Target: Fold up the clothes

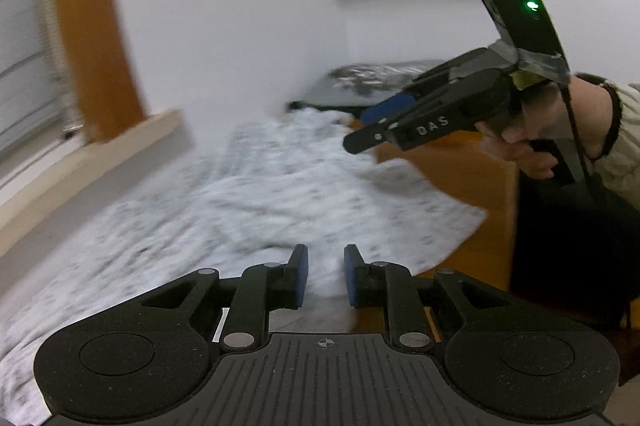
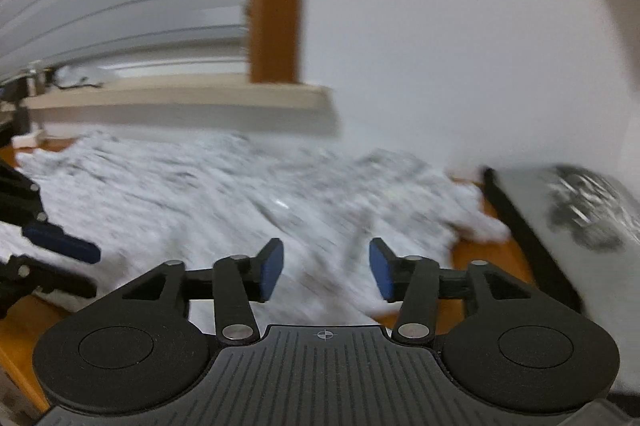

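A white garment with grey speckles (image 1: 248, 193) lies spread over a wooden table (image 1: 460, 169). At the near edge of the cloth is my left gripper (image 1: 326, 274), its blue pads a narrow gap apart and white fabric showing in the gap; the pads do not press on it. A hand holds my right gripper (image 1: 368, 125) in the air over the garment's far right side. In the right wrist view the right gripper (image 2: 326, 266) stands wide open above the garment (image 2: 240, 193), with nothing gripped. The left gripper (image 2: 80, 266) shows at that view's left edge.
A grey folded item with a dark print (image 2: 580, 218) lies at the table's far end by the white wall. A pale window sill (image 1: 120, 141), an orange wooden post (image 1: 92, 25) and blinds run along the far side. Bare table (image 2: 488, 258) shows beside the garment.
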